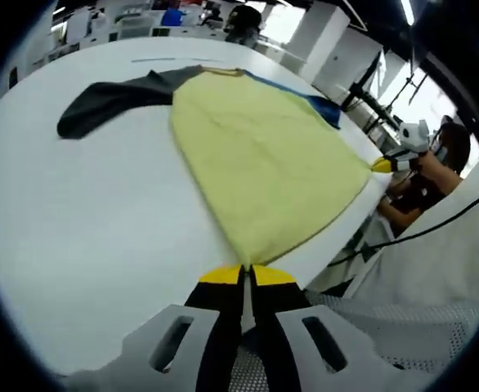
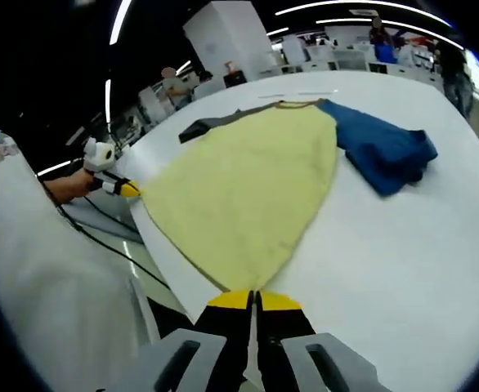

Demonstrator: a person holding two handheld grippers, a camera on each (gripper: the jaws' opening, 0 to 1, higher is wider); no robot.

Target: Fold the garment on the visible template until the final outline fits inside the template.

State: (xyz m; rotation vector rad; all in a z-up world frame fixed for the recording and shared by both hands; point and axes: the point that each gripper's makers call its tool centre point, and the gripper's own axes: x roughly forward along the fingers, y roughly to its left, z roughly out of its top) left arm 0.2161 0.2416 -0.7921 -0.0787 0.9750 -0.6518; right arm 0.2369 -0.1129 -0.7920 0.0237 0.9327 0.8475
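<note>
Garment (image 1: 264, 163) spread on white table (image 1: 84, 237); left tongs (image 1: 245, 276) and right tongs (image 2: 254, 300) each pinch hem corner.

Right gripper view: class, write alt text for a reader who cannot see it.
The right claw, shut, pinches the near hem of a pale yellow cloth garment with one dark grey sleeve and one blue sleeve, spread on a white table. The left claw grips the hem's far corner.
</note>
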